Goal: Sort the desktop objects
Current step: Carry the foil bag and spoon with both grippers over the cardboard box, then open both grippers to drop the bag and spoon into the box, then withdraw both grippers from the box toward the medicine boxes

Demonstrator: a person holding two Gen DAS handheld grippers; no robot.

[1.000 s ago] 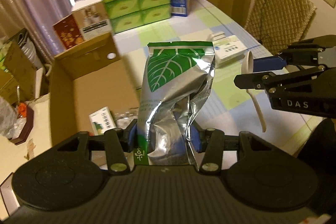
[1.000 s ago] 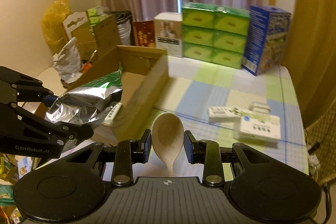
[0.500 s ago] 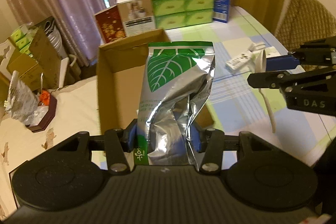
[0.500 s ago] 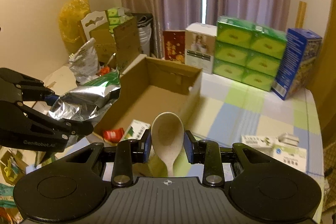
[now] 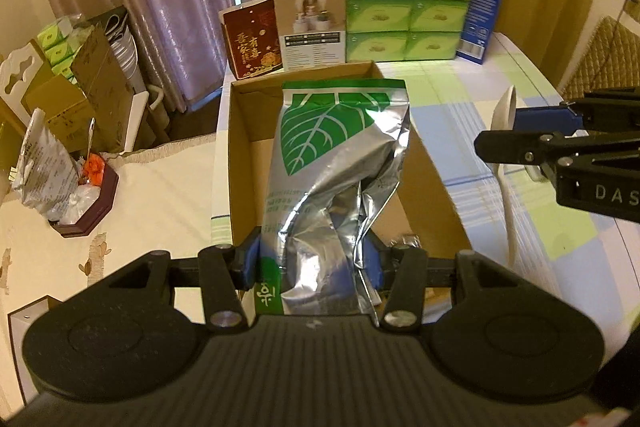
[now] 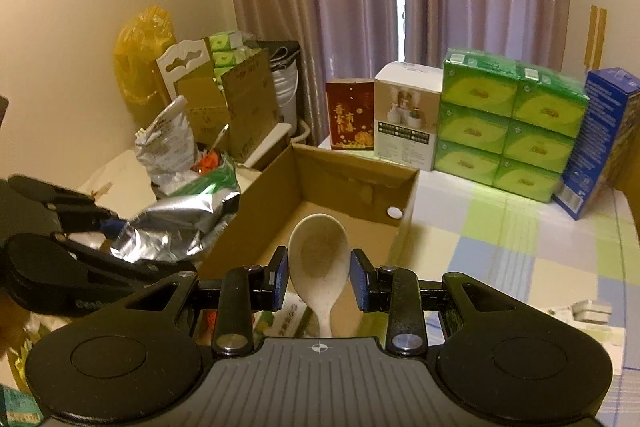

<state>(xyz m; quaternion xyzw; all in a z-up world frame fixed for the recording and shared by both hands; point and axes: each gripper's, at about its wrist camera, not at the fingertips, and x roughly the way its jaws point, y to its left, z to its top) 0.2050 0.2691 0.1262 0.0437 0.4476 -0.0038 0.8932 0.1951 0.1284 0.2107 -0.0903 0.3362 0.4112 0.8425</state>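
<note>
While both loads hang over the open brown cardboard box [image 6: 352, 183] at the table's left edge, my left gripper [image 5: 312, 261] pinches a crumpled silver foil pouch with a green leaf print [image 5: 336, 163]; my right gripper [image 6: 319, 277] clamps a cream plastic spoon [image 6: 318, 263] by its bowl, presumably for dropping inside.

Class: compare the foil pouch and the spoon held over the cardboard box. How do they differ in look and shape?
The foil pouch is shiny silver with a green leaf print; the spoon is plain, matte cream. The pouch is flat, wide and crumpled; the spoon is smooth and rigid, with a round bowl and thin handle. Both are gripped in tongs near the cardboard box.
</note>
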